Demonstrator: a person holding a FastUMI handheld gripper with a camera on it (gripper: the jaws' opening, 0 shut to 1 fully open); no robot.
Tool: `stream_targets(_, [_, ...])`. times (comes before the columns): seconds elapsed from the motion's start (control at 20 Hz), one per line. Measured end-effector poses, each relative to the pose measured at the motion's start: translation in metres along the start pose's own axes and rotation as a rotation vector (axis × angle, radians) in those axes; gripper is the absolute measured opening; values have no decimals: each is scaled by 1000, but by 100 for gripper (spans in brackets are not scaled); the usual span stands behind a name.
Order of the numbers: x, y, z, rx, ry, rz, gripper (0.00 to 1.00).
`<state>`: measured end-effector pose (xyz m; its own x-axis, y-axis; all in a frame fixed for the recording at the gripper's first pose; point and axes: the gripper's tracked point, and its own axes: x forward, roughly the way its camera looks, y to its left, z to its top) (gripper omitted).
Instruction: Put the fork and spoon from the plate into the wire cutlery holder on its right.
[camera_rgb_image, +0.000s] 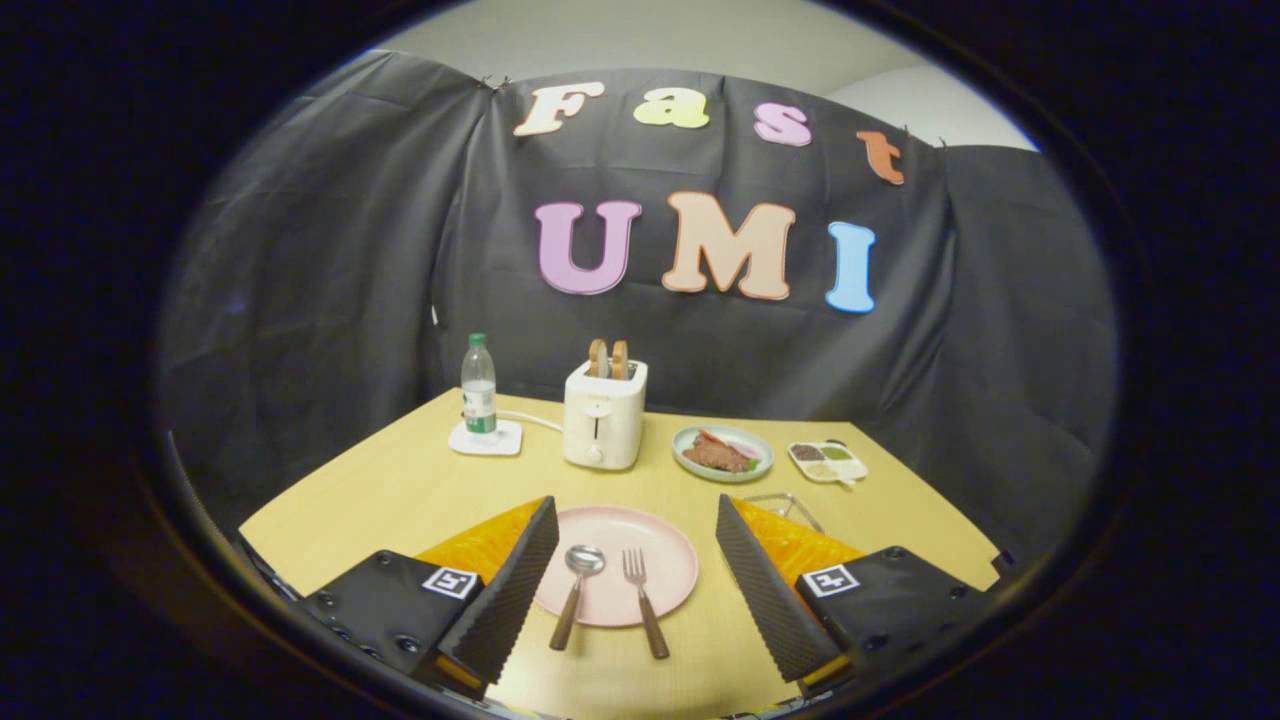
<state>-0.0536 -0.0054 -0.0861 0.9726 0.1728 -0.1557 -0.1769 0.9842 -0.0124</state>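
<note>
A pink plate (660, 545) lies on the yellow table between my two fingers. On it rest a spoon (576, 590) with a wooden handle, on the left, and a fork (643, 596) with a wooden handle, on the right; both handles stick out over the plate's near rim. The wire cutlery holder (785, 505) sits to the right of the plate, mostly hidden behind my right finger. My gripper (637, 585) hangs above the plate, open wide, with nothing between its ridged black pads (520, 590).
Beyond the plate stand a white toaster (603, 418) with two slices in it, a water bottle (479, 388) on a white coaster, a green plate of food (722, 453) and a small white tray of condiments (827, 461). The black cloth wall closes the back.
</note>
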Motion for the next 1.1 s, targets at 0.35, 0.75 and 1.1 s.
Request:
stream_targets(0.35, [19,-12,-87,-32,142,67,99])
stream_targets(0.75, [37,-3,-139,-35,230,124,87])
stream_targets(1.1, [49,-15,-154,-20,262,125,51])
